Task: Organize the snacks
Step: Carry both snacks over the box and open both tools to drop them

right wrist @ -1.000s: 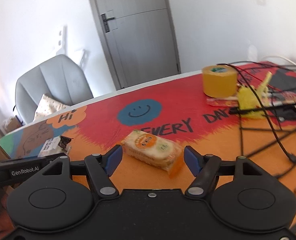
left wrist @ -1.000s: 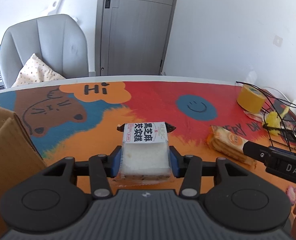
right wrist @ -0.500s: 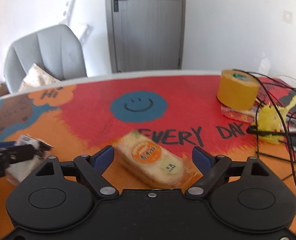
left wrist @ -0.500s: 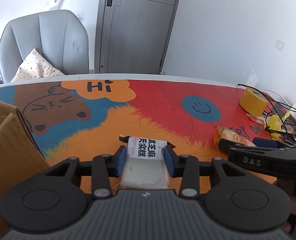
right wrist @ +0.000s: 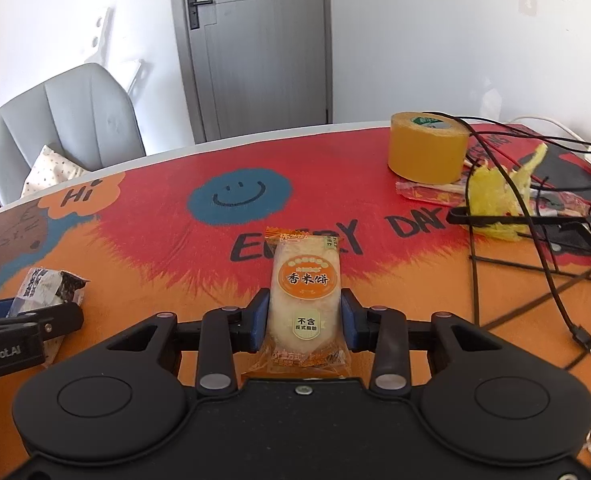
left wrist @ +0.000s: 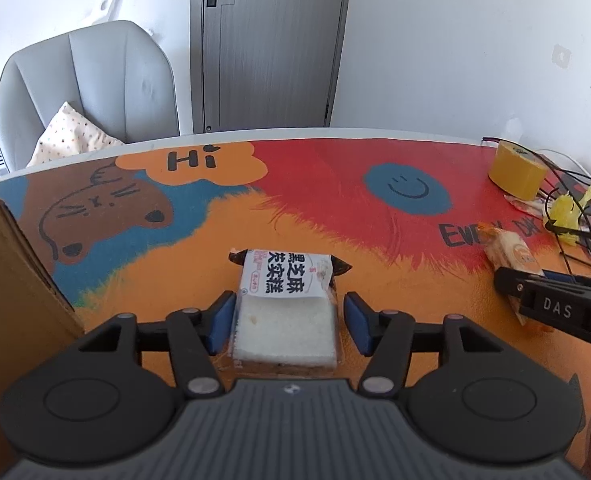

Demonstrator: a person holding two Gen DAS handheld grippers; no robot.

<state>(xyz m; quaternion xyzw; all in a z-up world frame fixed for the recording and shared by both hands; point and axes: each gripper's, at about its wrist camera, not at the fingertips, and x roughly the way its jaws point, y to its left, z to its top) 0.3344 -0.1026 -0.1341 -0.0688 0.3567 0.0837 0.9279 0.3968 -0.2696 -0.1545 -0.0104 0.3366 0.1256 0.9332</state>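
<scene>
A white cake snack in a clear wrapper with a black-and-white label (left wrist: 285,312) lies on the colourful table mat between the fingers of my left gripper (left wrist: 287,320). The jaws stand a little apart from its sides, open. It also shows in the right wrist view (right wrist: 49,288). My right gripper (right wrist: 304,316) is shut on an orange rice cracker packet (right wrist: 305,296), pads touching both sides. That packet shows at the right in the left wrist view (left wrist: 513,254).
A cardboard box (left wrist: 11,292) stands at the left. A yellow tape roll (right wrist: 427,148), a yellow crumpled wrapper (right wrist: 495,192), black cables and a wire rack (right wrist: 535,240) crowd the right. A grey chair (left wrist: 83,84) stands behind the table.
My left gripper has opened from around the white cake snack, which rests on the mat. My right gripper has turned, moved over the rice cracker packet and closed on it.
</scene>
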